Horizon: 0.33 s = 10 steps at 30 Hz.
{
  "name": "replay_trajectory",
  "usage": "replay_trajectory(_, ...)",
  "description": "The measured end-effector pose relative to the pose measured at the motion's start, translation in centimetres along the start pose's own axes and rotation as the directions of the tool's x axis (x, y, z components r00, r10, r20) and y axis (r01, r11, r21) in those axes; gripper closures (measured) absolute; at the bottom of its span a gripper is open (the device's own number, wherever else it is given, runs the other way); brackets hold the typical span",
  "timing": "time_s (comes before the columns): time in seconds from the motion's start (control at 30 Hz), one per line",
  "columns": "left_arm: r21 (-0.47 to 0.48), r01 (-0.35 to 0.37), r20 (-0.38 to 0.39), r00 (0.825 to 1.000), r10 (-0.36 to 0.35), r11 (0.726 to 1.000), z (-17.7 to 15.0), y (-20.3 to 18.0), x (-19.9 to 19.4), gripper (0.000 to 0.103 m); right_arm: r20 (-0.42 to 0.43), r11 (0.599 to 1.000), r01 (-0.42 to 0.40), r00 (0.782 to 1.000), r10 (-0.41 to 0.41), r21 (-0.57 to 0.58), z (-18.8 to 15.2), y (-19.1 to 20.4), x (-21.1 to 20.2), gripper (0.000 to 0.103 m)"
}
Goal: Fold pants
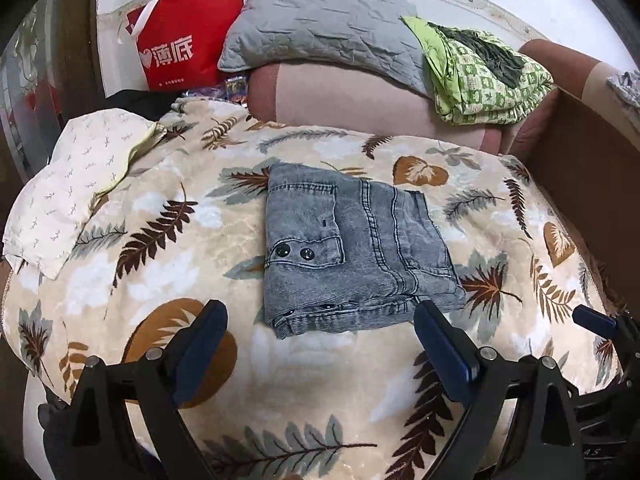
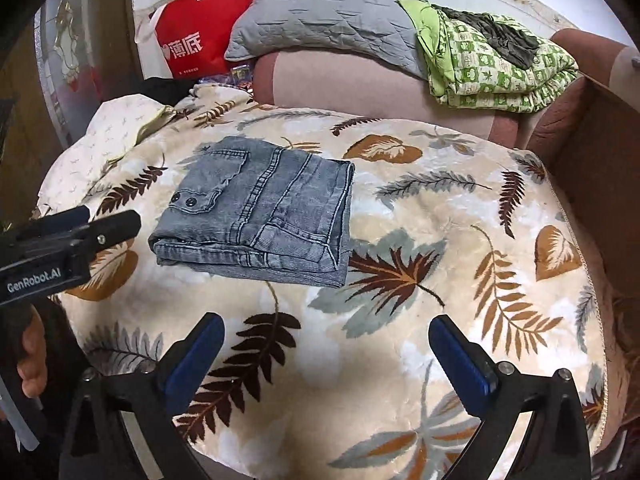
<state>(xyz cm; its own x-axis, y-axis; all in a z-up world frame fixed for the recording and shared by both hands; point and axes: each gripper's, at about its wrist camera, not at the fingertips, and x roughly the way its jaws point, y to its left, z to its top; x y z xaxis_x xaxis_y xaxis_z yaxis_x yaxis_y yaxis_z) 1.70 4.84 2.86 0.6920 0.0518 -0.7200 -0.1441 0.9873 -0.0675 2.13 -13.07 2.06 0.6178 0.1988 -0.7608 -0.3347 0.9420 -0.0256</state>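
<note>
Nearest, the left gripper (image 1: 320, 336) has its blue-padded fingers spread wide, holding nothing, just short of the near edge of the folded grey-blue denim pants (image 1: 352, 248). The right gripper (image 2: 326, 354) is likewise spread and empty, nearer than the pants and off their right corner. The pants lie in a compact rectangle in the middle of the cream leaf-print blanket (image 2: 420, 216). Beyond the pants, a grey quilted pillow (image 1: 328, 24) rests on a pink bolster (image 1: 340, 96), with a red paper bag (image 1: 180, 48) left of the pillow.
</note>
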Motion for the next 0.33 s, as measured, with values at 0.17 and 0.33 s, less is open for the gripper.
replay_trajectory(0.17, 0.009, 0.014, -0.012, 1.0, -0.014, 1.0, -0.02, -0.23, -0.08, 0.0, 0.001, 1.0, 0.005, 1.0, -0.005, -0.019, 0.15, 0.57, -0.67, 0.0)
replay_trajectory(0.33, 0.004, 0.053, -0.011, 0.999, -0.053, 0.999, 0.6, 0.0, 0.55, 0.0, -0.008, 0.999, 0.02, 1.0, -0.021, -0.026, 0.53, 0.74, -0.53, 0.0)
